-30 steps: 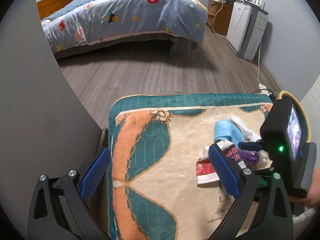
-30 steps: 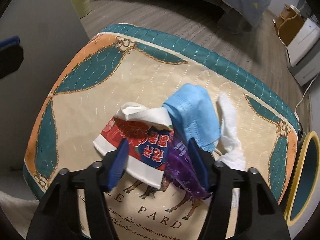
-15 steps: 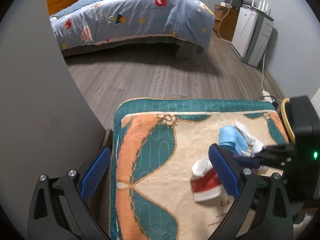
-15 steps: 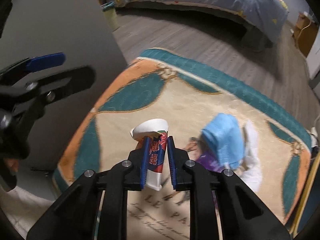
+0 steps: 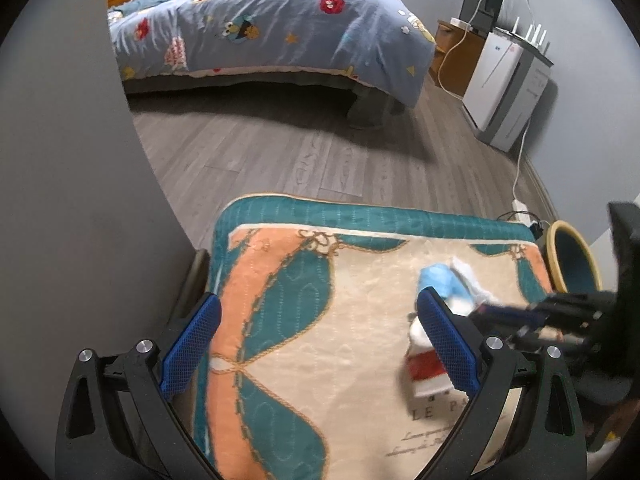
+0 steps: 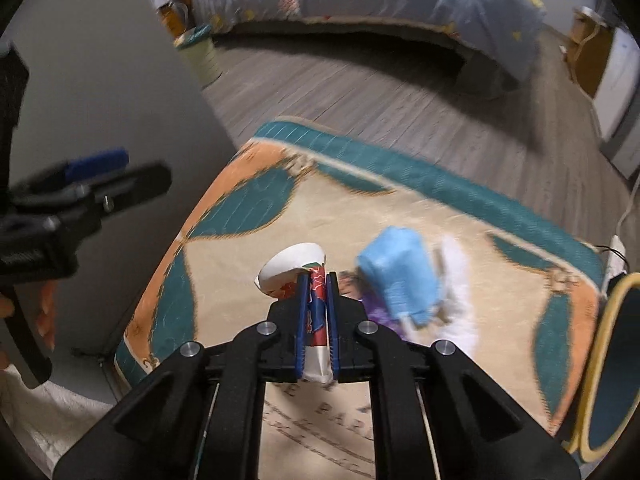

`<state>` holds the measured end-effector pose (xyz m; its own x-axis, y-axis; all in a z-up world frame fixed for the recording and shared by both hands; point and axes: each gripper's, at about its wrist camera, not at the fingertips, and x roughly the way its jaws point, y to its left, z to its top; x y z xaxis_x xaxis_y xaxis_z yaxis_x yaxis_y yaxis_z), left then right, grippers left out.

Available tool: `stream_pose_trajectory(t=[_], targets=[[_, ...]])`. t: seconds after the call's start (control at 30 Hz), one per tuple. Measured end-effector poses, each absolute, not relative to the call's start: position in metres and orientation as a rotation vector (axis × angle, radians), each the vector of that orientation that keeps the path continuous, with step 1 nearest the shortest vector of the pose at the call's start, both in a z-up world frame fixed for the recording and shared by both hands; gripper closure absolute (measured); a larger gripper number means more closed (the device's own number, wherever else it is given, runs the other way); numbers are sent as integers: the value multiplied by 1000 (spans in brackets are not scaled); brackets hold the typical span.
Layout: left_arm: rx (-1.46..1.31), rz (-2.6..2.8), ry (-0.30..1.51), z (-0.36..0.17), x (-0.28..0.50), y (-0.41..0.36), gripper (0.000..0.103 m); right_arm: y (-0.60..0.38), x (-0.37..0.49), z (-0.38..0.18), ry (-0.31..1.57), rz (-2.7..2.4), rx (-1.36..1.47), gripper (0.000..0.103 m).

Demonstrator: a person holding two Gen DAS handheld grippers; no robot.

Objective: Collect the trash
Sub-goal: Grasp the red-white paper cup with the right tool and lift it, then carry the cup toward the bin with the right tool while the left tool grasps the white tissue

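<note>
My right gripper (image 6: 317, 280) is shut on a crushed red-and-white paper cup (image 6: 294, 268) and holds it above the patterned cushion (image 6: 248, 216). The cup also shows in the left wrist view (image 5: 424, 372), partly behind my left finger. A blue face mask (image 6: 396, 276), a purple wrapper (image 6: 380, 312) and a white tissue (image 6: 460, 280) lie on the cushion to the right of the cup. My left gripper (image 5: 316, 340) is open and empty over the cushion's left part (image 5: 280, 320). A yellow-rimmed bin (image 6: 612, 360) stands at the cushion's right edge.
A grey wall (image 5: 72, 160) rises close on the left. A bed with a blue quilt (image 5: 272, 28) stands across the wooden floor (image 5: 300, 152). A white appliance (image 5: 504, 88) and cables line the right wall. A small green bin (image 6: 200, 56) stands by the bed.
My right gripper closed on the paper cup and lifted it off the cushion. The mask, wrapper and tissue stayed put. My left gripper stayed open and rose slightly.
</note>
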<state>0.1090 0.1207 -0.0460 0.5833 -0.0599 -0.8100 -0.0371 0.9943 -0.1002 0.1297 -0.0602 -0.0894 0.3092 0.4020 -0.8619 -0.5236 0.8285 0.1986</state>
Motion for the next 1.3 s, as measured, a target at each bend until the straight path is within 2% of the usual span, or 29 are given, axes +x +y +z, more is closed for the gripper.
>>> stream_pose_trajectory(t=[0.4,0.73,1.0,1.07,1.13,1.27,1.3], targets=[[29,-108,978,-58,116,52,6,-169,149,-42,952,385,-59,95],[120,-220,1006,-87,126,-31,6,-235,161,-56,970,264,-56,95],[153,-294,1101,-123,140,-90,9,-274,163,-66,992,242,-16,95],[158,-301,1138,-134,145,-100,16,-278,162,-66,993,241,-15,95],[168,-304,1178,-144,149,-105,32,-283,161,-66,990,242,-8,95],[220,-297,1235,-159,155,-114,46,-292,158,-65,983,250,-4,95],[223,-298,1248,-163,156,-115,54,-293,158,-64,981,249,-7,95]])
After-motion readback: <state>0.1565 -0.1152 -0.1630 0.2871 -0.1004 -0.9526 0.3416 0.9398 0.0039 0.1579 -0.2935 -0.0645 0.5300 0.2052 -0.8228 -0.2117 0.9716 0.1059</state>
